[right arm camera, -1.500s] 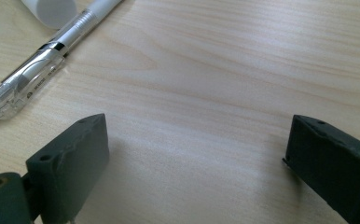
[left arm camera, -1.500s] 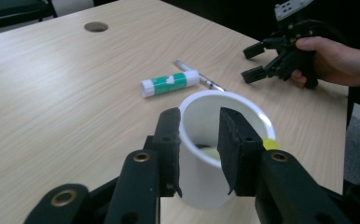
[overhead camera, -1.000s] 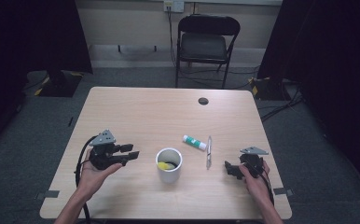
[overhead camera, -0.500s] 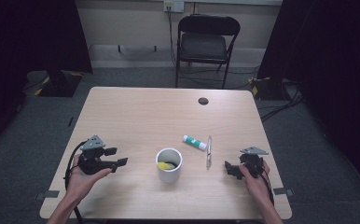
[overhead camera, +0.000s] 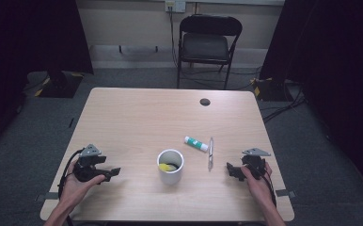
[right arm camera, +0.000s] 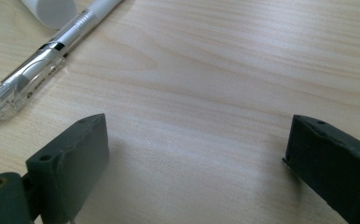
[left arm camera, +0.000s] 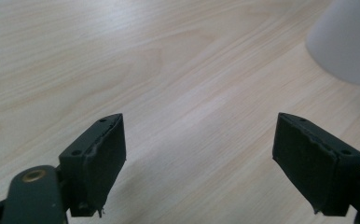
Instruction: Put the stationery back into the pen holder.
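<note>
White cup [overhead camera: 170, 165] w/ a yellow thing [overhead camera: 165, 166] inside sits mid-table betw. both grippers; glue stick [overhead camera: 196, 143] & pen [overhead camera: 210, 153] lie right of it. L gripper [overhead camera: 114, 172] rests low on the wooden table [overhead camera: 142, 117], aimed at cup, jaws just been opening, wide, nothing betw. them. R gripper [overhead camera: 228, 167] also wide, empty. R gripper view shows the pen's clear barrel close up.

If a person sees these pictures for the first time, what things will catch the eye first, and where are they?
The white cup stands near the table's front edge, midway between the hands, with something yellow inside. Right of it lie a clear pen and a white glue stick with a green band. The left gripper and right gripper sit at either side, jaws open and empty; the left jaws have just been opening.
</note>
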`<state>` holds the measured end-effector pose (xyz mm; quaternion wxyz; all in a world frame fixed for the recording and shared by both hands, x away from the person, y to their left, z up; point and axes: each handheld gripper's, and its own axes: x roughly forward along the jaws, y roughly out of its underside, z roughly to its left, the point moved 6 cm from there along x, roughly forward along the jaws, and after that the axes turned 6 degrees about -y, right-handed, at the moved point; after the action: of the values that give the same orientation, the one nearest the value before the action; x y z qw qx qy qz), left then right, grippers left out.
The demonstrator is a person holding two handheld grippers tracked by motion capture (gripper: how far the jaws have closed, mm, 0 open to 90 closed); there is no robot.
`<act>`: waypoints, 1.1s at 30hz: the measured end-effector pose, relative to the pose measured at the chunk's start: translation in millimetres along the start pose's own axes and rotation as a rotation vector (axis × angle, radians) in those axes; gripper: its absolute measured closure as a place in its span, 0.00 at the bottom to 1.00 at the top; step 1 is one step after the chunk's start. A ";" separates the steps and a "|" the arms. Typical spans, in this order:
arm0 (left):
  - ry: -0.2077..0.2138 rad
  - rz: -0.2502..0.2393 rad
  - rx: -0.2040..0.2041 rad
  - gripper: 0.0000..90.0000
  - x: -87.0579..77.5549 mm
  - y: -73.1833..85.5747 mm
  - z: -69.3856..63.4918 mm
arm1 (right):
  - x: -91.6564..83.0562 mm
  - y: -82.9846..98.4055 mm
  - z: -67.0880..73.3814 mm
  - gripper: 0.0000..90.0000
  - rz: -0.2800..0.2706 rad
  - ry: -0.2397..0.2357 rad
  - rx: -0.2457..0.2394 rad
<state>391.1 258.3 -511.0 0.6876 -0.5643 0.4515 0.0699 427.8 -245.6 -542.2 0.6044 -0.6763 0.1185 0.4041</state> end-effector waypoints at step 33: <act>-0.098 -0.005 0.061 0.02 28.5 19.3 2.1 | -11.6 -14.8 25.8 0.25 -0.043 -0.135 -0.043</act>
<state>397.2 255.1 -544.8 0.7259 -0.5403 0.4177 0.0819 419.5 -222.3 -522.1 0.6049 -0.6627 0.0541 0.4382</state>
